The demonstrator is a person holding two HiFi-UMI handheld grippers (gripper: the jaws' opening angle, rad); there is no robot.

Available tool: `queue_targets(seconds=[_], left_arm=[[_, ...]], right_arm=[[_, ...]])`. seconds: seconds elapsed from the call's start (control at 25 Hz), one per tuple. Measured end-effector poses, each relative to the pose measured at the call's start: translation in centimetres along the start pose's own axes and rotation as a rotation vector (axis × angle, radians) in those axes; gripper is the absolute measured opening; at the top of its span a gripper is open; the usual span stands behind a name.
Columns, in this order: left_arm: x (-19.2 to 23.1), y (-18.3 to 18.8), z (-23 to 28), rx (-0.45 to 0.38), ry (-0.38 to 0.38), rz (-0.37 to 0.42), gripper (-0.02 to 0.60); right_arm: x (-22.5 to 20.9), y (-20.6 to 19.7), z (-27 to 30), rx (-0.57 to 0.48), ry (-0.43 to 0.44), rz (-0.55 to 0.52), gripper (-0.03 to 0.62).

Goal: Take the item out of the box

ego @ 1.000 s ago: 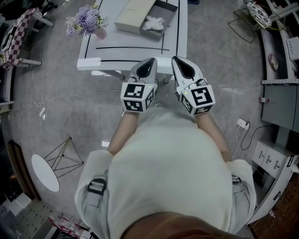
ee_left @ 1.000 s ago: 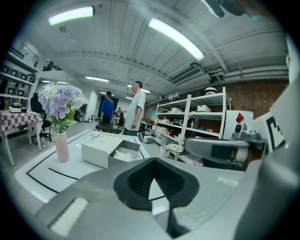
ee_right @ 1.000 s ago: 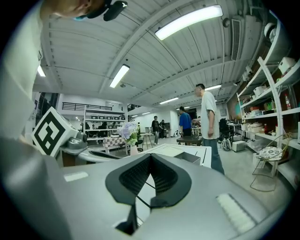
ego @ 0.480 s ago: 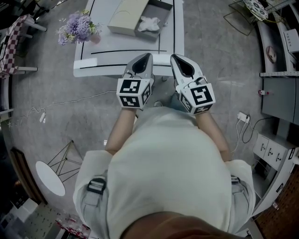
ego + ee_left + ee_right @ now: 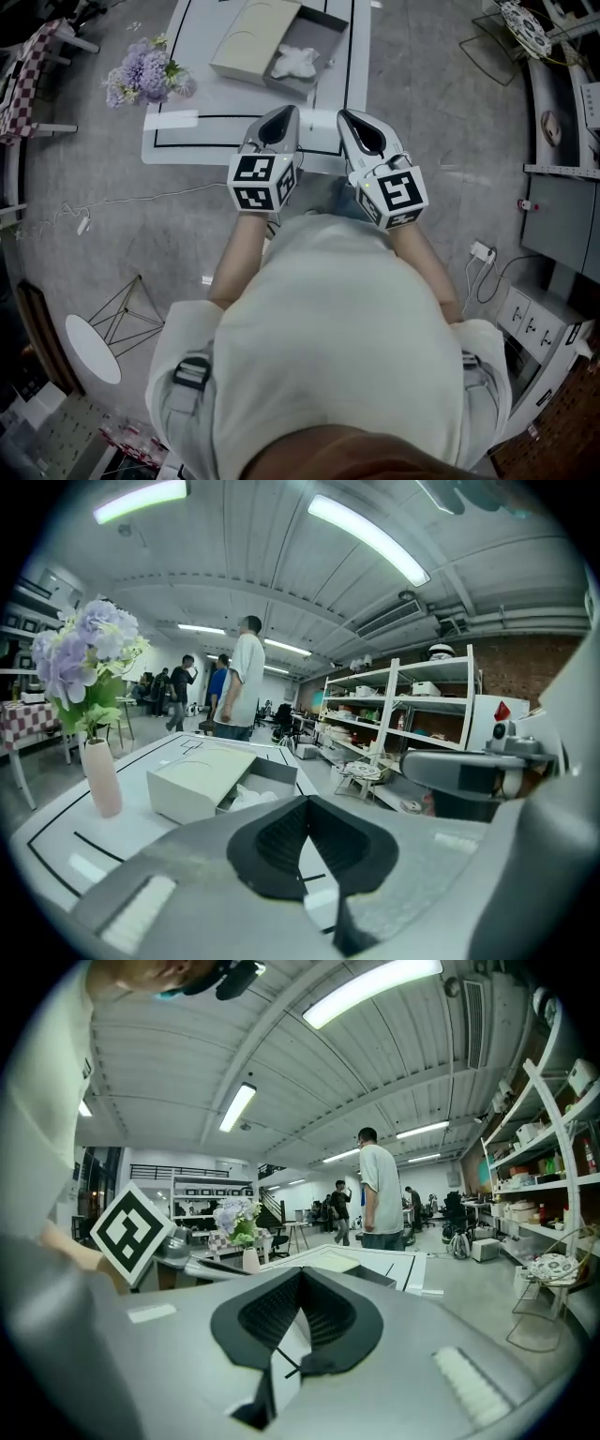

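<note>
An open box (image 5: pixel 267 49) lies on the white table (image 5: pixel 187 122), its beige lid (image 5: pixel 246 37) slid to the left. A crumpled white item (image 5: pixel 295 64) rests in the grey tray part. In the left gripper view the box (image 5: pixel 202 782) and the white item (image 5: pixel 246 797) lie just beyond the jaws. My left gripper (image 5: pixel 281 117) and right gripper (image 5: pixel 352 120) hover side by side over the table's near edge, short of the box. Both are shut with nothing between the jaws. The right gripper view shows the box (image 5: pixel 349 1264) low beyond its tips.
A vase of purple flowers (image 5: pixel 141 75) stands at the table's left side and shows as the vase (image 5: pixel 99 776) left of the box. Metal shelves (image 5: pixel 412 714) stand to the right. People stand behind the table (image 5: pixel 242 677). A cable (image 5: pixel 112 202) runs over the floor.
The table and box have come nearer and lower in the head view as the person stepped forward. Both grippers stay shut and side by side.
</note>
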State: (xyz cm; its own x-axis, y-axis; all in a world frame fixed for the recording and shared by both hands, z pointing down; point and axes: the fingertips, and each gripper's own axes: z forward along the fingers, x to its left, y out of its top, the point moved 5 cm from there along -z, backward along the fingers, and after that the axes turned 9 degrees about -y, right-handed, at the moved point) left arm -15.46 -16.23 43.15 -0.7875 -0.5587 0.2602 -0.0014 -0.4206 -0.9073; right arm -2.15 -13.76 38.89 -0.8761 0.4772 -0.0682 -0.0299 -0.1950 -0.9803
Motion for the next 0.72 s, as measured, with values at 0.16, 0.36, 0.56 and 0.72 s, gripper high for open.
queue_targets(seconds=[0.16,0.36,0.56,0.72], left_arm=[[0.8,0.6,2.3,0.011,0.034,-0.007,-0.002],[1.7,1.2,4.9,0.042,0.079,-0.017,-0.002],[2.8,1.6,7.0,0.075,0.129,-0.021,-0.002],[3.9,1.5,8.7,0.115,0.165,-0.028,-0.002]], right_arm=[[-2.2,0.5,1.6,0.002,0.033,-0.007,-0.002],[-4.6,1.2,3.3,0.007,0.078,-0.011,-0.002],[-6.6,1.7,4.8,0.012,0.129,-0.009,-0.003],[-8.0,1.8,6.0,0.019,0.169,-0.01,-0.003]])
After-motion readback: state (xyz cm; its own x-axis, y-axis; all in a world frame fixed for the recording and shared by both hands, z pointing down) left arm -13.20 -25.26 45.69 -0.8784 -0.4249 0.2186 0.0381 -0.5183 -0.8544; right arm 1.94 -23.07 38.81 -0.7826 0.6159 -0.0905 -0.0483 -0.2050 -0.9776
